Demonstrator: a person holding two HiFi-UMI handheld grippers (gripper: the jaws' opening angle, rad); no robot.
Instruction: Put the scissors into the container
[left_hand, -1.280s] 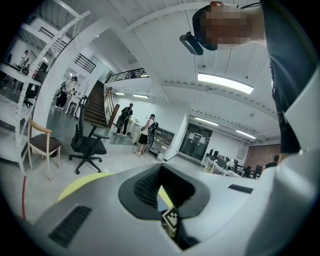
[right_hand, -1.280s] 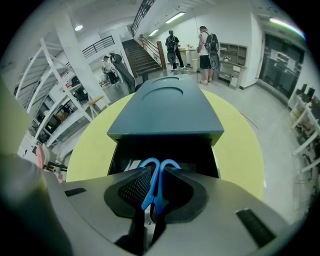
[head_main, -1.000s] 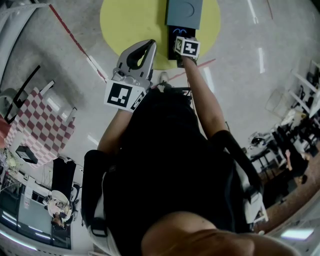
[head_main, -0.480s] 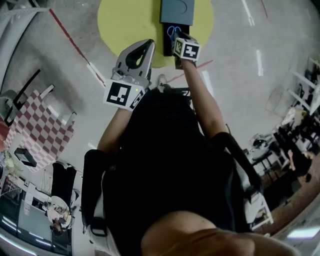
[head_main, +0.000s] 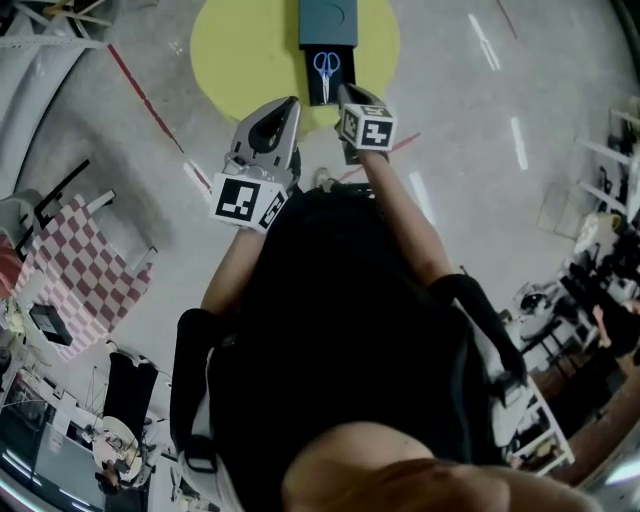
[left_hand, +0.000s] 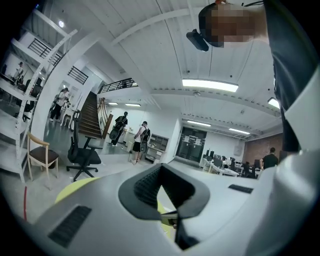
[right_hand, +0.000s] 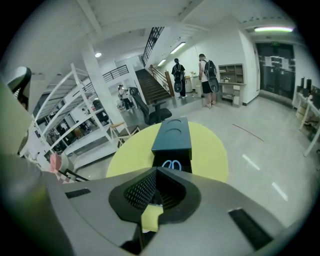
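The right claw (head_main: 349, 95) is pressed shut with nothing in it. It hangs just in front of the box, by the near end of the drawer. The left claw (head_main: 283, 108) is pressed shut too and holds nothing. It is in front of the box and to its left, a bit farther off.

The box (head_main: 327, 20) is blue-green. A black drawer (head_main: 313, 90) sticks out of it toward the person. The scissors (head_main: 326, 66) lie flat in the drawer, with the blue handles at the box end and the tips pointing away from the box.

The box sits on a round yellow table (head_main: 230, 50). The table top is bare on both sides of the box. The grey floor (head_main: 470, 150) is open to the right of the box.
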